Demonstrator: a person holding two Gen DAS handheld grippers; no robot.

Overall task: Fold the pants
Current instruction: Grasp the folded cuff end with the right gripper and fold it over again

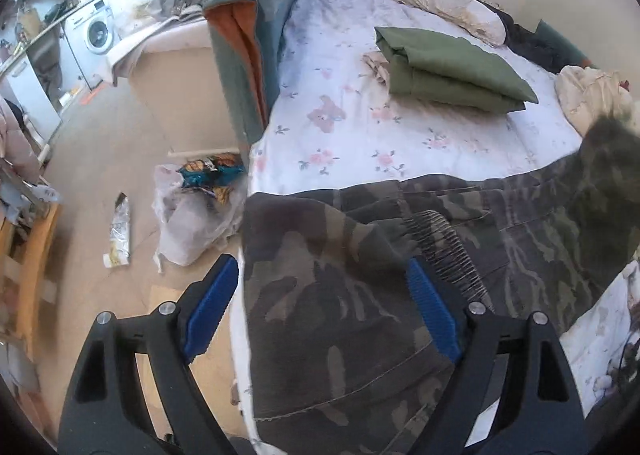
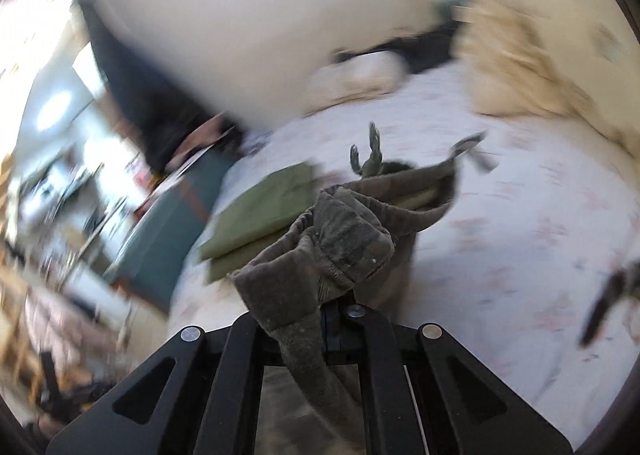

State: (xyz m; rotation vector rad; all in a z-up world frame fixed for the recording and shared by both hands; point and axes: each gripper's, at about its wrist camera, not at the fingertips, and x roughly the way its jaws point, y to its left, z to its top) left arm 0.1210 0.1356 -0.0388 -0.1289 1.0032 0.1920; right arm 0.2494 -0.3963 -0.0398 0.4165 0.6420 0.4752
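Camouflage pants [image 1: 400, 255] lie across the near edge of a bed with a white floral sheet [image 1: 340, 115]. My left gripper [image 1: 320, 307] is open, its blue-padded fingers [image 1: 210, 307] wide apart above the pants' left end, one finger over the cloth, the other over the floor side. My right gripper [image 2: 332, 319] is shut on a bunched end of the camouflage pants [image 2: 344, 243] and holds it lifted above the bed; the right wrist view is blurred by motion.
A folded olive-green garment [image 1: 452, 67] lies on the bed's middle and also shows in the right wrist view [image 2: 264, 211]. Cream clothes [image 1: 592, 95] and a pillow [image 1: 452, 7] lie at the far side. A teal blanket [image 1: 248, 47] hangs at the bed's left. A plastic bag [image 1: 192, 223] sits on the floor.
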